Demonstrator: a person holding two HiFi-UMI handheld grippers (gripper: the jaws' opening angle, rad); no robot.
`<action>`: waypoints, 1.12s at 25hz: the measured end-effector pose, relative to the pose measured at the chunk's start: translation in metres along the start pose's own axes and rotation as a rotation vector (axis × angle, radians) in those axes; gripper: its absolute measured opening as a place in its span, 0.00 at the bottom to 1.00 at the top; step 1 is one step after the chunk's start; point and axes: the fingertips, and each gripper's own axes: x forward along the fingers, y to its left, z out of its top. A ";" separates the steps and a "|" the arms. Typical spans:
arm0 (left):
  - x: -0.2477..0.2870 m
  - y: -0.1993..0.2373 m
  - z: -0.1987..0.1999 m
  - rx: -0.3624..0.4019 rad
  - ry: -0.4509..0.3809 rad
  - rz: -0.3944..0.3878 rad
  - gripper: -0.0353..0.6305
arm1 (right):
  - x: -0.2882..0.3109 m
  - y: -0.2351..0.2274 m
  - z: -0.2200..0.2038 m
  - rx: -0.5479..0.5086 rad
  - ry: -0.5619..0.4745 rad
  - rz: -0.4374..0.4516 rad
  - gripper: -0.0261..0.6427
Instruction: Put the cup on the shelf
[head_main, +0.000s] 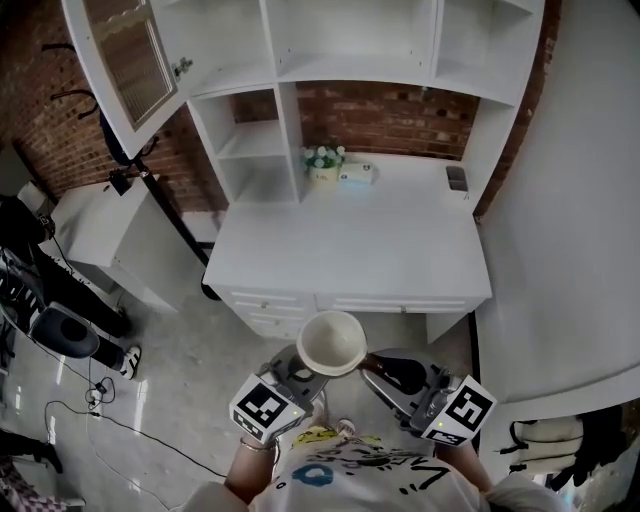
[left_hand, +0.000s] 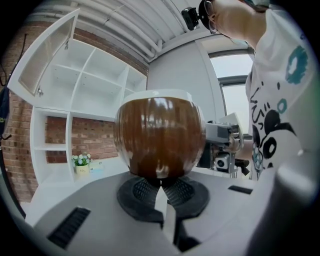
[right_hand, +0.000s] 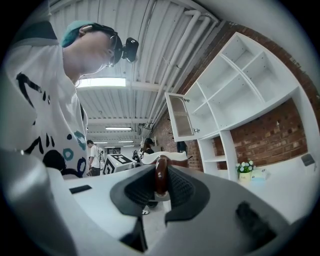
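A white shelf unit (head_main: 300, 60) stands against a brick wall (head_main: 390, 115) across the top of the head view, with its glass door (head_main: 125, 55) swung open at the upper left. Its white desk top (head_main: 350, 260) fills the middle of the frame. At the back of that top stand a small pot of flowers (head_main: 323, 163) and, just beside it, a pale box (head_main: 357, 174). A small dark device (head_main: 456, 178) lies well apart from them at the right. Grey floor and dark cables fill the lower left. I hold the cup (head_main: 332, 343) in the air low in the frame, in front of the desk's front edge and clear of the shelf. It is brown outside and cream inside, with its mouth turned up to my head camera. My right gripper (head_main: 385, 368) comes in from the lower right and pinches the cup's brown handle (right_hand: 160, 175), which stands upright between the ribbed pads. My left gripper (head_main: 305, 372) comes in from the lower left, its jaws pressed together and its tips meeting right at the cup's rounded underside. I cannot tell whether they nip the foot or only touch it. In the left gripper view the cup's glossy brown belly fills the centre, with the shelf compartments behind it at the left
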 end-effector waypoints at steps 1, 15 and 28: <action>0.001 0.004 0.000 0.005 0.003 -0.008 0.08 | 0.003 -0.003 0.000 0.001 -0.001 -0.006 0.14; 0.013 0.063 0.018 0.030 -0.022 -0.049 0.08 | 0.047 -0.042 0.015 -0.024 -0.012 -0.057 0.14; -0.007 0.140 0.018 0.057 -0.007 -0.056 0.08 | 0.122 -0.065 0.018 -0.025 -0.018 -0.080 0.14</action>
